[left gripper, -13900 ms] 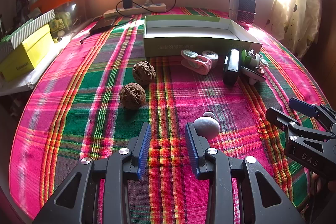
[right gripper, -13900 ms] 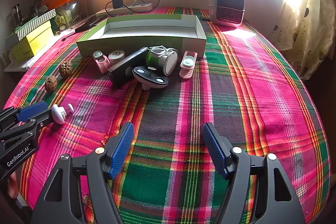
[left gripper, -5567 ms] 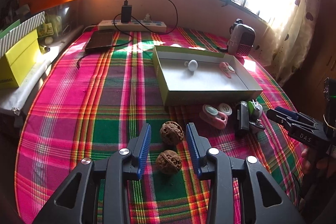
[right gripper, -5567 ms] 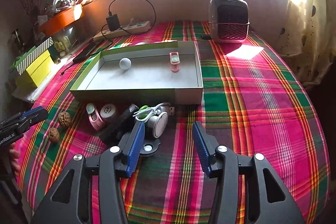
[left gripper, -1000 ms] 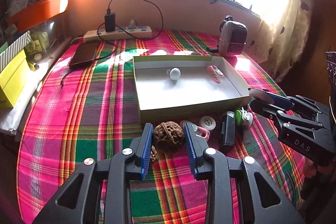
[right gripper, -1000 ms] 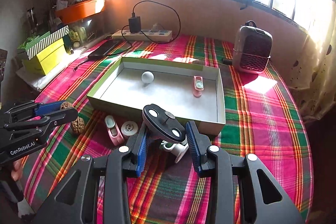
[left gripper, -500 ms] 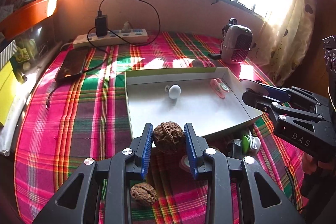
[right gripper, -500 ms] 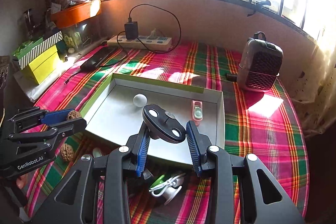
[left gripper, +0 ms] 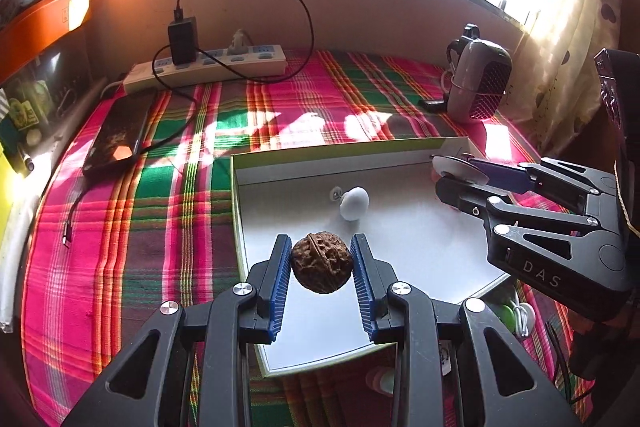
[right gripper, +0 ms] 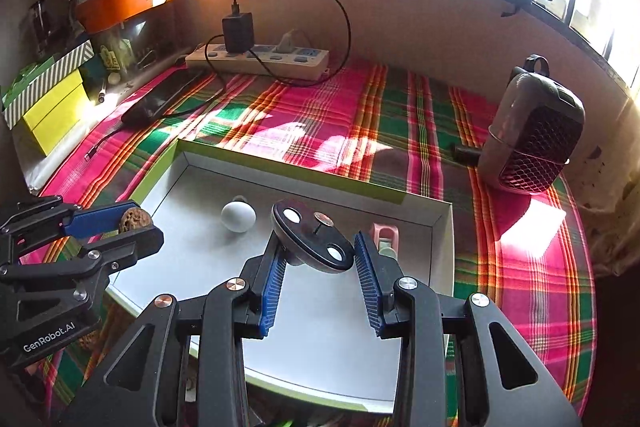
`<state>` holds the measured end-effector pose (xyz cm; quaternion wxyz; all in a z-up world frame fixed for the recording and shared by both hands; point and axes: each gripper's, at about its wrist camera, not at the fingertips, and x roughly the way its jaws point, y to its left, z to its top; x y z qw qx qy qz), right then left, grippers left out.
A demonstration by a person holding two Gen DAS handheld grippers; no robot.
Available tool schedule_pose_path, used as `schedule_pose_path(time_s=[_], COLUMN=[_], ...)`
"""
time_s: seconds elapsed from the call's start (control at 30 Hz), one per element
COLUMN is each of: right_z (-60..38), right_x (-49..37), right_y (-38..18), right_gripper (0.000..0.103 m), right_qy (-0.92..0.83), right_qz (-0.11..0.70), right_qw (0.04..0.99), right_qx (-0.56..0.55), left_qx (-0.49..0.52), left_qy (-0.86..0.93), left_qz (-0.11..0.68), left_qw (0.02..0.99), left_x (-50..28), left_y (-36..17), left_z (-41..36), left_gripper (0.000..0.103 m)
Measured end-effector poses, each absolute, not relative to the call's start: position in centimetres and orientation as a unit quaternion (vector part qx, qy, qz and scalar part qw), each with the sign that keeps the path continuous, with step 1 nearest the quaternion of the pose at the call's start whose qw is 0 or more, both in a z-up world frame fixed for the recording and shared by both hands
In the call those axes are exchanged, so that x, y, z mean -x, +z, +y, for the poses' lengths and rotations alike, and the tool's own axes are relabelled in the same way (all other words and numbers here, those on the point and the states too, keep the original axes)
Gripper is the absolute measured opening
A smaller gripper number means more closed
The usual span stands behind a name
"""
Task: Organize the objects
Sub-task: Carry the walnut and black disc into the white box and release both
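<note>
The left tongs (left gripper: 322,265) are closed on a walnut (left gripper: 322,262), held above the near-left floor of the box (left gripper: 400,151), likely so it drops in clear of the white ball (left gripper: 354,203). The right tongs (right gripper: 318,257) clamp a dark disc (right gripper: 312,235) over the box's right half, beside the pink clip (right gripper: 386,235), keeping the two loads apart.
</note>
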<state>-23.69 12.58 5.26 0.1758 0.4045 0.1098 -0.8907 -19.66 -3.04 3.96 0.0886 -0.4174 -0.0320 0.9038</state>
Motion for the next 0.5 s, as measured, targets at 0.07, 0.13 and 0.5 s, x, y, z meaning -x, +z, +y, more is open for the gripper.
schedule_pose_path(time_s=[0.07,0.13,0.5], right_z=[12.4,12.2,11.1], right_x=[24.4,25.0,27.4], right_y=[4.8,4.4,2.3], right_gripper=[0.037,0.037,0.037], right_qy=[-0.888,-0.885,-0.870], right_qz=[0.112,0.115,0.132], right_qw=[0.176,0.177,0.180], right_qx=[-0.410,-0.415,-0.440], left_qx=[0.421,0.425,0.438], left_qy=[0.903,0.901,0.895], left_qz=[-0.030,-0.024,-0.009], left_qw=[0.084,0.082,0.078], left_x=[20.4,21.2,23.9], left_y=[3.6,3.2,2.1], left_z=[-3.1,-3.1,-2.8], left_gripper=[0.028,0.028,0.028])
